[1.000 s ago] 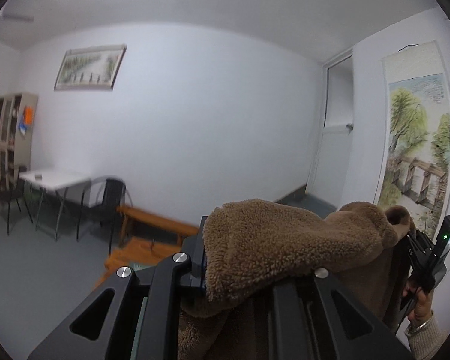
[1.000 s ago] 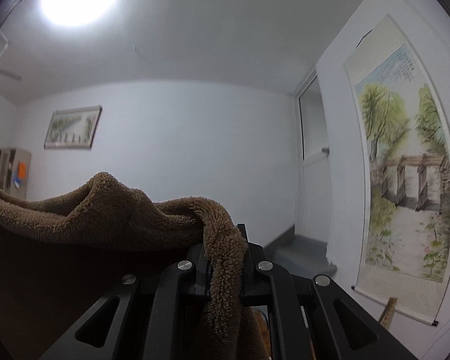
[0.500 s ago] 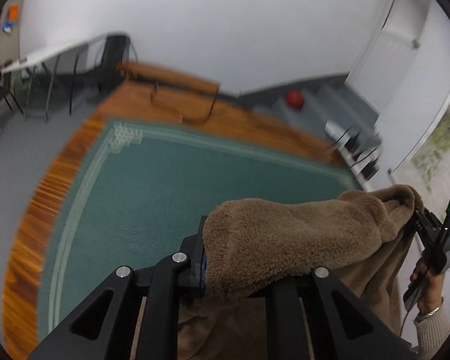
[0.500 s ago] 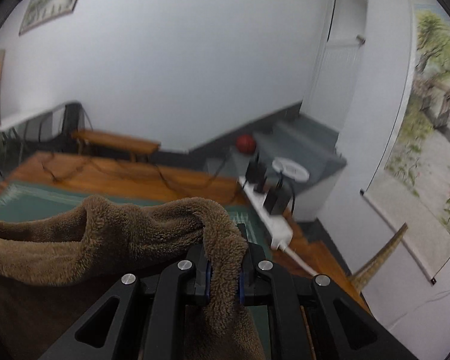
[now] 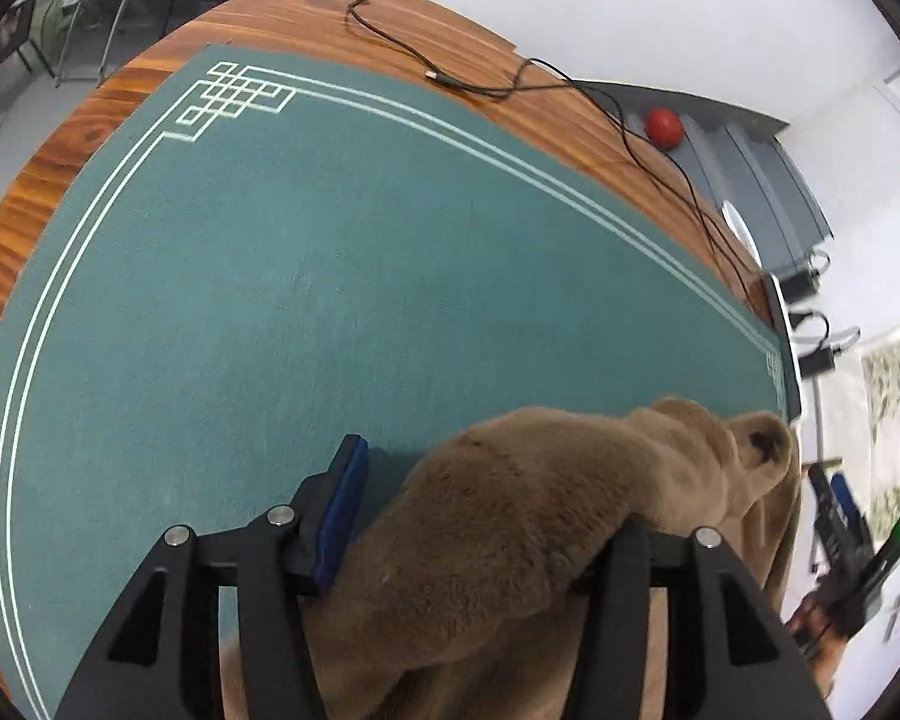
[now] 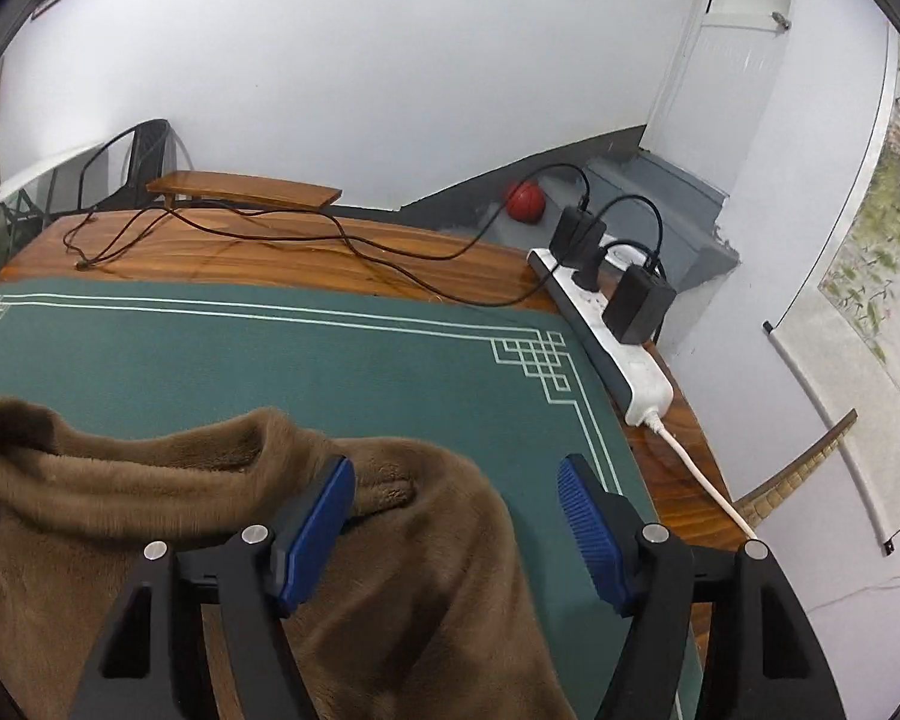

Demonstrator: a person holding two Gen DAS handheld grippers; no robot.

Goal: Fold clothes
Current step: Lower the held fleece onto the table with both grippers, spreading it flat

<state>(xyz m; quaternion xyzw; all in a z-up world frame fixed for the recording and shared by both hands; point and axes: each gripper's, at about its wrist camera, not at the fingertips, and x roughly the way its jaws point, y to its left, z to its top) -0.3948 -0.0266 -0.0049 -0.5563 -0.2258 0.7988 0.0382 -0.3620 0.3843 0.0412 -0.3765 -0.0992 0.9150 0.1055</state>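
A brown fleece garment is seen draped over the near edge of the green mat, which is spread on the wooden desk. In the right wrist view the fleece fills the lower left of the frame and runs under and between the fingers of the right claw. That claw's jaws are opening: the blue pads are spread wide, the right pad is clear of the cloth, and the left pad is just beside a fold of it (no pinch is shown). In the left wrist view the same garment is piled in the lower middle and lower right of the frame, over the right finger of the left claw. Its jaws are opening too, with the left blue pad standing free beside the fleece and the other pad hidden under it. A black cable is trailed across the bare wood past the mat, and a white power strip with black adapters is laid along the desk's right edge. A red ball is spotted on the floor by the grey steps, upper middle of the right view. The person's right hand is glimpsed at the lower right edge of the left view.
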